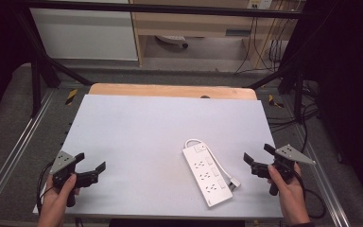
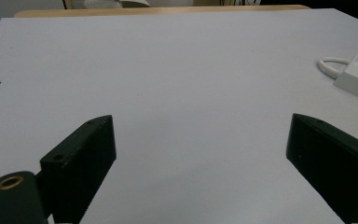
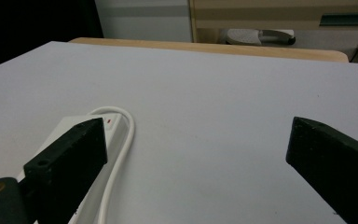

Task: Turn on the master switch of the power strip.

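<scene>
Nothing looked begun: both the left gripper (image 1: 90,163) and right gripper (image 1: 256,153) hung spread apart, with the power strip (image 1: 207,176) untouched on the counter (image 1: 137,127)

1 white power strip (image 1: 207,175), 1 cable (image 1: 217,162), 1 table (image 1: 146,127), 2 grippers

Even overhead light, table (image 1: 137,132) bright w/ no glare, surroundings dark, soft shadows, gripper views slightly soft
</scene>
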`<state>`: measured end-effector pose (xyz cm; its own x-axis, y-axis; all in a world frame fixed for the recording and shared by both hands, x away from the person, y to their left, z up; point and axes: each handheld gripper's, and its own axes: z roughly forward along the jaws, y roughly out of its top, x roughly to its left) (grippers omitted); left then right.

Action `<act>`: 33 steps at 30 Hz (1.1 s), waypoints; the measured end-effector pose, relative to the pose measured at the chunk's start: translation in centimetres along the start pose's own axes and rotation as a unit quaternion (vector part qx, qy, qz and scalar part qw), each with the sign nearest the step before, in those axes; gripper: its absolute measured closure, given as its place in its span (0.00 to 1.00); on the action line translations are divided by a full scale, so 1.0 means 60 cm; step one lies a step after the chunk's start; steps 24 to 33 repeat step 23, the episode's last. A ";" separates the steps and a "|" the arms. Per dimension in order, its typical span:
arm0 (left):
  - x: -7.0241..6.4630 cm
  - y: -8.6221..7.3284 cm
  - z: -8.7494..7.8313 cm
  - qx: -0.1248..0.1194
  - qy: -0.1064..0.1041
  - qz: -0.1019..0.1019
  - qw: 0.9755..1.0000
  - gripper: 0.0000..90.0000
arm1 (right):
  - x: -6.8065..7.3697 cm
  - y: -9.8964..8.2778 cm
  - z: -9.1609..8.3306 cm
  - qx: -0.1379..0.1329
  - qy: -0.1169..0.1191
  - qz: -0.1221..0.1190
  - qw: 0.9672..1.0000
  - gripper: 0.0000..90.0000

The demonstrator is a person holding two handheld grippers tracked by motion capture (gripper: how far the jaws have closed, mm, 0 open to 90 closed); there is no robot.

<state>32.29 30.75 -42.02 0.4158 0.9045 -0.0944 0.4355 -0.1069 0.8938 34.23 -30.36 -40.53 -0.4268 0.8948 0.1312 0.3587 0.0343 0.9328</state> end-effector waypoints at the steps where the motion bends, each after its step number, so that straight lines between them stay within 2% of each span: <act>1: -0.001 0.000 0.000 0.001 -0.001 -0.001 1.000 0.09 | -0.002 -0.004 -0.001 0.002 -0.001 0.001 1.000 0.06; 8: 0.000 0.000 0.000 0.000 0.000 0.000 1.000 0.09 | -0.007 -0.028 -0.003 0.017 -0.003 0.004 1.000 0.06; 11: -0.001 0.000 0.000 0.002 -0.001 -0.001 1.000 0.09 | -0.009 -0.037 0.002 0.036 -0.013 0.001 0.999 0.06; 15: -0.001 0.000 0.000 0.000 -0.001 0.001 1.000 0.09 | -0.006 -0.049 0.018 0.080 -0.026 -0.014 0.996 0.06; 19: -0.001 0.000 0.000 0.001 -0.002 0.000 1.000 0.09 | -0.008 -0.057 0.035 0.107 -0.040 -0.024 0.993 0.06; 23: -0.002 0.001 0.002 0.002 -0.004 0.001 1.000 0.09 | -0.017 -0.064 0.057 0.131 -0.050 -0.021 0.990 0.05; 33: -0.002 0.001 0.002 0.002 -0.004 0.001 1.000 0.09 | -0.017 -0.064 0.057 0.131 -0.050 -0.021 0.990 0.05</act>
